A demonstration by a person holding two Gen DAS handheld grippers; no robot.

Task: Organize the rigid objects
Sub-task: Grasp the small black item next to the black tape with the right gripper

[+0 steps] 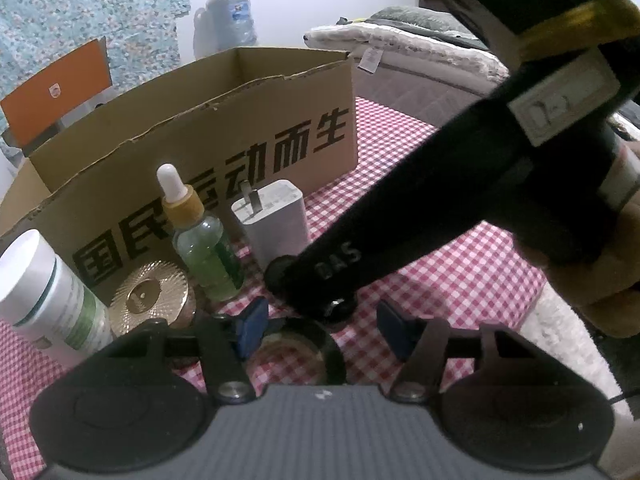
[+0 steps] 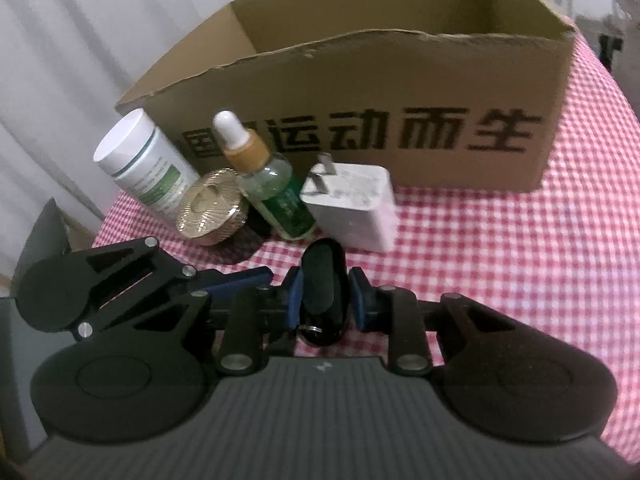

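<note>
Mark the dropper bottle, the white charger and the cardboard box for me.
dropper bottle (image 2: 276, 196), right wrist view, on its green glass body.
white charger (image 2: 354, 210), right wrist view, on its front face.
cardboard box (image 2: 400, 76), right wrist view, on its front wall.

a: what do you have on the tabletop (image 2: 500, 248)?
b: your cardboard box (image 2: 400, 92) stands at the back. before it, left to right: pill bottle (image 2: 148, 168), round lid (image 2: 210, 208), dropper bottle (image 2: 272, 188), charger (image 2: 352, 208).
a: and nearest you?
b: the key fob (image 2: 323, 292), before the charger.
</note>
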